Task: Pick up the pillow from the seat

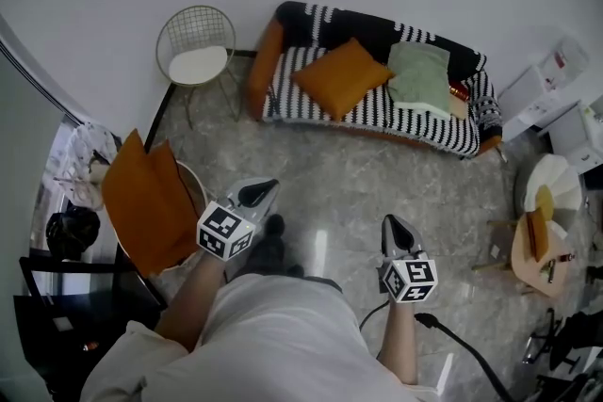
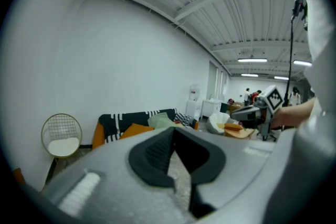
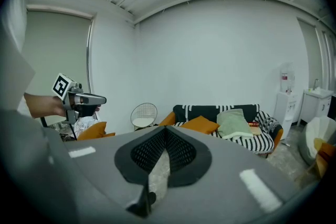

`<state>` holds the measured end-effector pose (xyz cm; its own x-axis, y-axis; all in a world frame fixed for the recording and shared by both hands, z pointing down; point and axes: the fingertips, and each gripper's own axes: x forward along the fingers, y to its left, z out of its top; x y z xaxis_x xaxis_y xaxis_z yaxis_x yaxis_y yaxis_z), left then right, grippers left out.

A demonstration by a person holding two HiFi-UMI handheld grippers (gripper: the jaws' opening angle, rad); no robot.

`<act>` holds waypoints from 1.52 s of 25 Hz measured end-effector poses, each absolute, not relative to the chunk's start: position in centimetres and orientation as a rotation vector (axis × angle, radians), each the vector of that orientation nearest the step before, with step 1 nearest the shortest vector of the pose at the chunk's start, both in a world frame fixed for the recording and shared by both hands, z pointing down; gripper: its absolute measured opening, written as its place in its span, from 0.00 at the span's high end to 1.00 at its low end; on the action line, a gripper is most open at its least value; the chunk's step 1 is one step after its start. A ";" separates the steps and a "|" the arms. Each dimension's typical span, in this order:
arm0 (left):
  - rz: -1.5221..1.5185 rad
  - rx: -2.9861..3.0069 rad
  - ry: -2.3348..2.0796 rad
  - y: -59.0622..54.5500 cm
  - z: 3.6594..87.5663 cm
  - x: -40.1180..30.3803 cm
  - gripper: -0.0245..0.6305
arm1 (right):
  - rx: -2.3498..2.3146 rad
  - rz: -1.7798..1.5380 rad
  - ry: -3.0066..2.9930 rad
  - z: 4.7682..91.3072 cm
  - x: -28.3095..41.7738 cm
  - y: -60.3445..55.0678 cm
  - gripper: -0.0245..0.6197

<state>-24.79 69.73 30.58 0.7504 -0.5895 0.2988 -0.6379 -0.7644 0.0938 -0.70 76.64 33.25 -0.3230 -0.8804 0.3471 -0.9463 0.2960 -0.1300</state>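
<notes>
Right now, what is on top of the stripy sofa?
An orange pillow and a pale green pillow lie on the striped sofa. A small red thing peeks out beside the green one, too small to tell. The seat under both pillows is covered.

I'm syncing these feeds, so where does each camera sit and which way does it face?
Head view: on the person's head, steeply down at floor, sofa; forearms, left tool, right tool show.
Left gripper view: on left tool, along shut jaws toward sofa; right tool visible.
Right gripper view: on right tool, facing sofa; left tool visible.
All share the sofa.
</notes>
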 end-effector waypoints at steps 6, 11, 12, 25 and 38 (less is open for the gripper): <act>0.375 2.762 -0.966 66.7 30.8 -25.5 0.96 | 1.719 0.476 -2.335 33.4 -0.9 73.9 0.95; 0.379 2.766 -0.944 63.2 30.9 -25.2 0.96 | 1.733 0.496 -2.317 33.6 -0.8 70.7 0.95; 0.382 2.767 -0.940 62.4 30.9 -25.2 0.96 | 1.737 0.500 -2.313 33.7 -0.8 69.9 0.95; 0.396 2.752 -0.903 53.3 31.9 -25.8 0.96 | 1.762 0.555 -2.277 34.8 -1.6 61.2 0.95; 0.416 2.744 -0.848 44.7 32.9 -28.8 0.96 | 1.792 0.576 -2.218 35.0 -4.7 53.2 0.95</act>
